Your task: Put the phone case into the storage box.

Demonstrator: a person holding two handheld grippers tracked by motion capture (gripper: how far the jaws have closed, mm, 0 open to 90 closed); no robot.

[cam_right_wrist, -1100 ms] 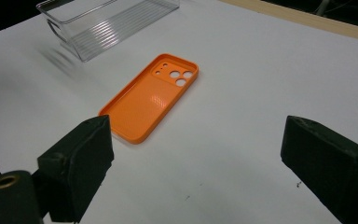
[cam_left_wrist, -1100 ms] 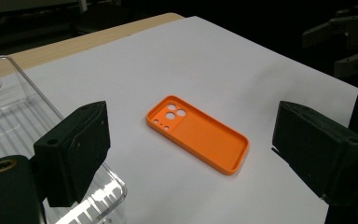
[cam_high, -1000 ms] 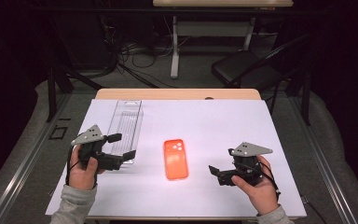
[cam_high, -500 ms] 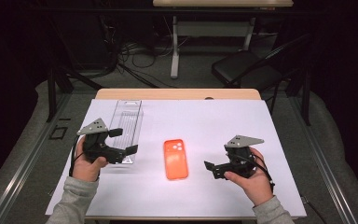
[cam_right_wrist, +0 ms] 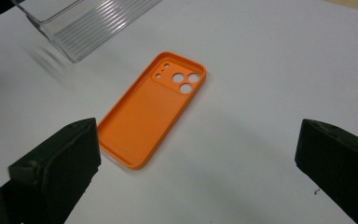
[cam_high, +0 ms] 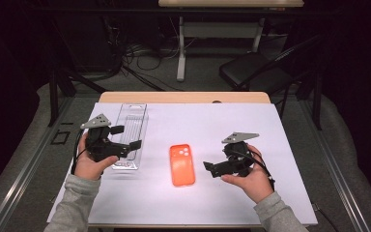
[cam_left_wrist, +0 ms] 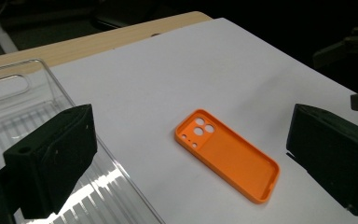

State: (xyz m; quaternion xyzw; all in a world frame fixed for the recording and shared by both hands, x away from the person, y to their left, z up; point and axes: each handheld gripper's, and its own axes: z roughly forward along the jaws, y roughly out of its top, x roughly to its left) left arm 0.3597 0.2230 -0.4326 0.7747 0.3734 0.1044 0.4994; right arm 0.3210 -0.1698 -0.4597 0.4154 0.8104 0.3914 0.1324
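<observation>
White sheet (cam_high: pixel 212 130) covers nearly the whole table, smooth and matte, with a strip of pale wood tabletop (cam_high: pixel 183 97) peeking out along the far edge. Beyond that the room's dark: grey floor, a tangle of cables, a black chair (cam_high: pixel 251 72) and the legs of another desk.

Your clear plastic tray (cam_high: pixel 131 130) sits on the left part of the sheet, long and rectangular with a ribbed bottom and a slot handle at the far end. Nothing in it that I can see, though your left gripper (cam_high: pixel 125 137) hangs over its near half, one jaw above the tray and the other past its right wall. Jaws spread wide, holding nothing.

The orange phone case (cam_high: pixel 182 164) lies flat in the middle of the sheet, open side up, camera cutouts at the far end, rounded corners, slightly textured inside. It's just right of the tray, not touching it.

Your right gripper (cam_high: pixel 212 168) is right of the case, pointing at it, jaws also wide apart and empty.
</observation>
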